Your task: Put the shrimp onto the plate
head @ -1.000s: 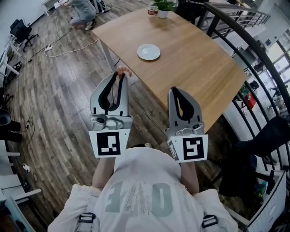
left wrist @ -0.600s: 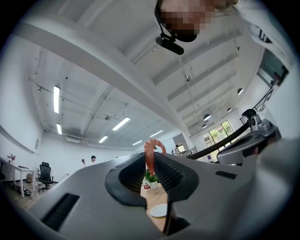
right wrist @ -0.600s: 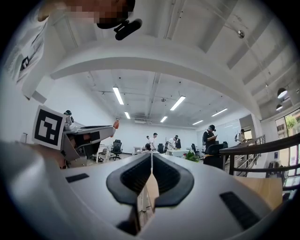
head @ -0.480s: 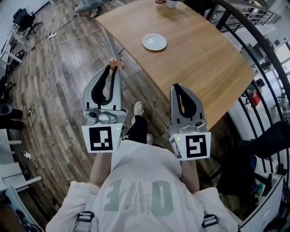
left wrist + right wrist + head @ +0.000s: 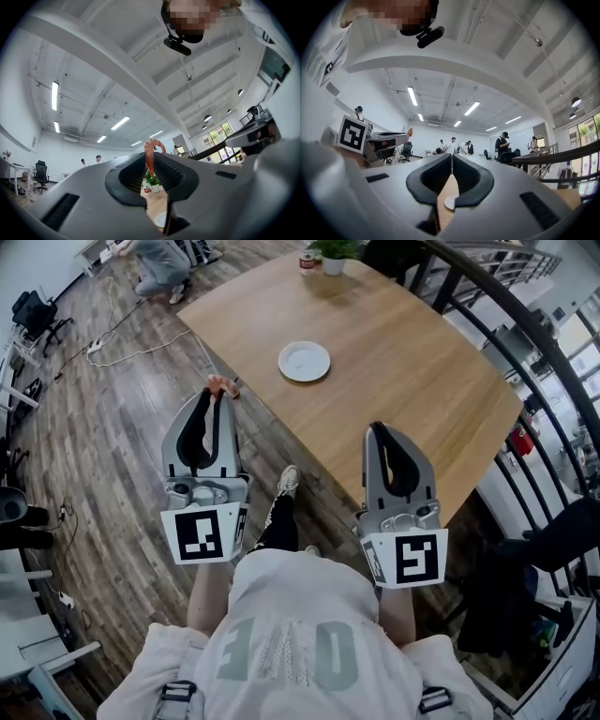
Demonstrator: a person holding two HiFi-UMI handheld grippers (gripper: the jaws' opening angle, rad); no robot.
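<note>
Near wooden table, left gripper pinches shrimp; right gripper closed

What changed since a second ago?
The person has taken a step: a shoe now shows between the grippers. The left gripper drifted left, away from the right gripper. Nothing was grasped or released: the shrimp stays in the left jaws, the right jaws stay shut and empty, and the plate stays bare on the table.

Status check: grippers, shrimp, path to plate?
Left gripper shut on shrimp, not yet over the table. Right gripper shut, empty. Plate bare, nothing in the way.
</note>
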